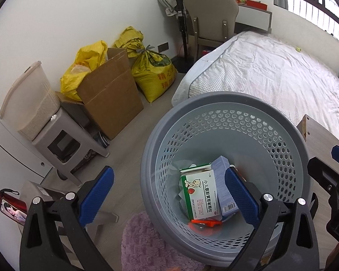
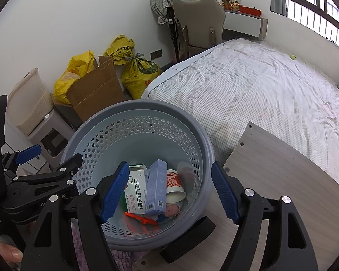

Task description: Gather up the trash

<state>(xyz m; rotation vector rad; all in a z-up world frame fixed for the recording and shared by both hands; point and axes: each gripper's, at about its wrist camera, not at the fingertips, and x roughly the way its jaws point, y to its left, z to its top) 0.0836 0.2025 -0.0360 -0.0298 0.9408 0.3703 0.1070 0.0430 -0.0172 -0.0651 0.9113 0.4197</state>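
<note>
Blue-padded and spread wide with nothing between them, the fingers of the left gripper (image 1: 169, 196) fill the bottom of the left wrist view, hovering over the near rim of the grey perforated basket (image 1: 226, 103), which stands on the floor beside a pink fluffy mat (image 1: 142, 239) and close to the bed (image 1: 271, 72). Down in the basket lie a green-and-white medicine box (image 1: 197, 192), a pale blue carton (image 1: 223, 180) leaning against it, and an orange plastic piece (image 1: 204, 223) near the bottom. From the right wrist view, the right gripper (image 2: 169, 192) hangs over the same basket, jaws likewise wide and empty, with a wooden tabletop (image 2: 282, 180) to its right; a red-and-white paper cup (image 2: 175, 186) shows here on its side beside the carton. Several pieces already sit inside, so the step in hand looks like the pause after a drop-off. No loose trash is plain on the floor or tabletop in either view, so the next move probably calls for swinging a gripper away from the basket to look for another piece, then closing on it.
</note>
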